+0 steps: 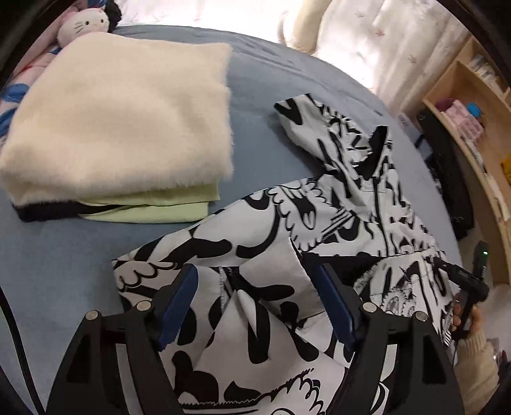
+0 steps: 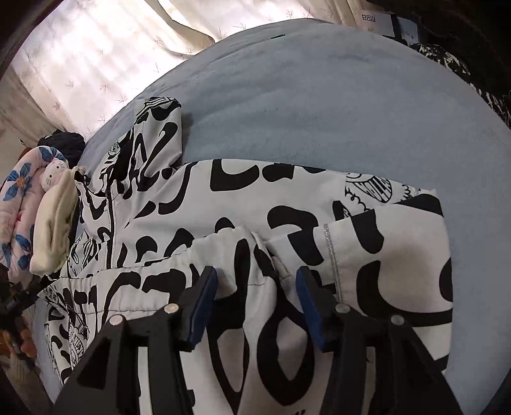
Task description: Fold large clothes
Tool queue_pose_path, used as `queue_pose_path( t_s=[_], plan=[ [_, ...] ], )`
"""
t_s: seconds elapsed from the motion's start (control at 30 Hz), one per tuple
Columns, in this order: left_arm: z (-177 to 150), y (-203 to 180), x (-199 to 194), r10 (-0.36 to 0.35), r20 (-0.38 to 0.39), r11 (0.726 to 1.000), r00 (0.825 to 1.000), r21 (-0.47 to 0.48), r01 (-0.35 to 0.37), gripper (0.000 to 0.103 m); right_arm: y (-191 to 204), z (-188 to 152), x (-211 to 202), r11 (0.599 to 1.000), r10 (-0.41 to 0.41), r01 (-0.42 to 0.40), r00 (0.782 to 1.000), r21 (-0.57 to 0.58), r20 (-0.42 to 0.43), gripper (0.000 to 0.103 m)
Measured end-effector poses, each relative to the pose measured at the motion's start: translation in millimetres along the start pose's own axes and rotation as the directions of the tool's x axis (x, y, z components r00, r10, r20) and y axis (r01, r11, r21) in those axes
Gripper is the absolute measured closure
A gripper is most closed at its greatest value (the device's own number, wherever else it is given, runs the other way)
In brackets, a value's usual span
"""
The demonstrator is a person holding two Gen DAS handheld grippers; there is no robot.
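**Printed jacket spread on blue bed, both grippers over it with jaws wide**

Left wrist view, left to right: folded pile [image 1: 118, 127] at 10 o'clock, fluffy cream fleece on top, smooth pale-green layer and a dark edge under it, squared corners. Plush cat [image 1: 84, 24] at 11, behind the pile. Bed [image 1: 287, 73] is flat blue matte cloth. Jacket [image 1: 335, 207] runs from centre to 4 o'clock: white smooth woven fabric, bold black cartoon and letter print, creased, one sleeve reaching up toward 1. Left gripper [image 1: 257, 287] at 6, jaws wide, blue pads either side of a raised fold and zip line; whether pads touch cloth, cannot tell. Wooden shelves [image 1: 472, 105] at 3. A hand in a cream cuff with the other black tool shows at 4.

Right wrist view, left to right: floral quilt [image 2: 19, 198] and the plush cat [image 2: 54, 174] at 9, cream fleece just beside. Jacket [image 2: 249, 204] fills centre to 6, sleeve up toward 11, silver zip strip at 4, gathered hem seam near the pads. Right gripper [image 2: 255, 284] at 6, jaws wide, a bunched fold between the blue pads, not pinched. Curtain [image 2: 95, 48] at 11, sheer, backlit.
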State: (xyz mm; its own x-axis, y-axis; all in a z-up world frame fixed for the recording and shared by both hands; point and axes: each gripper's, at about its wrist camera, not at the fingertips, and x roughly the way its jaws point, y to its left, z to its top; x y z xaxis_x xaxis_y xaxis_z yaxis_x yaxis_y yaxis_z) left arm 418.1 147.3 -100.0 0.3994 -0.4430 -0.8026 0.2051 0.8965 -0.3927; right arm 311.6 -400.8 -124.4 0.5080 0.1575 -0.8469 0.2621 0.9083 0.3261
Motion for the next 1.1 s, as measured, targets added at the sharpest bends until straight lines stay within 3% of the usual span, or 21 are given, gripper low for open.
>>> queue_pose_path(
  t_s=[0.1,0.2,0.43,0.67,0.7,0.77,0.93,1.1],
  plan=[
    [-0.2,11.2,-6.7,-0.108,0.010,0.993,0.994,-0.044,0.108,0.028,-2.6,-1.2,-0.1,1.000,0.013,-0.013,1.000,0.008,0.008,0.050],
    [-4.4,14.1,-18.3,-0.182,0.025,0.983,0.983,0.002,0.182,0.028,-4.6,-2.1,-0.1,0.999,0.029,-0.029,0.999,0.016,0.015,0.050],
    [-13.1,-0.4,3.2,-0.038,-0.067,0.985,0.997,0.166,0.048,0.028,-3.0,-3.1,2.9,1.000,0.021,-0.021,0.999,0.002,0.025,0.048],
    [-0.9,-2.7,45.0,0.019,-0.067,0.988,0.998,0.155,-0.008,0.028,-1.8,-3.7,4.2,1.000,0.021,-0.020,0.999,-0.014,0.032,0.048],
    [-0.7,-3.1,46.9,0.020,-0.048,0.988,0.999,0.152,-0.013,0.032,-0.8,-4.0,4.7,1.000,0.017,-0.017,0.999,-0.020,0.030,0.048],
    [-2.7,-9.0,49.6,0.001,-0.026,0.987,1.000,0.159,0.003,0.074,1.7,-5.2,4.8,0.999,0.013,-0.012,1.000,-0.039,0.028,0.058],
    [-17.5,-31.7,36.9,0.117,0.070,0.971,0.991,0.203,-0.129,0.086,13.2,-15.8,-5.8,0.993,-0.062,0.068,0.996,-0.100,0.062,0.086],
    [-24.0,-35.3,0.7,0.167,0.117,0.975,0.979,0.127,-0.181,0.091,23.0,-29.0,-43.0,0.985,-0.087,0.111,0.981,-0.133,0.173,0.091]
  ],
)
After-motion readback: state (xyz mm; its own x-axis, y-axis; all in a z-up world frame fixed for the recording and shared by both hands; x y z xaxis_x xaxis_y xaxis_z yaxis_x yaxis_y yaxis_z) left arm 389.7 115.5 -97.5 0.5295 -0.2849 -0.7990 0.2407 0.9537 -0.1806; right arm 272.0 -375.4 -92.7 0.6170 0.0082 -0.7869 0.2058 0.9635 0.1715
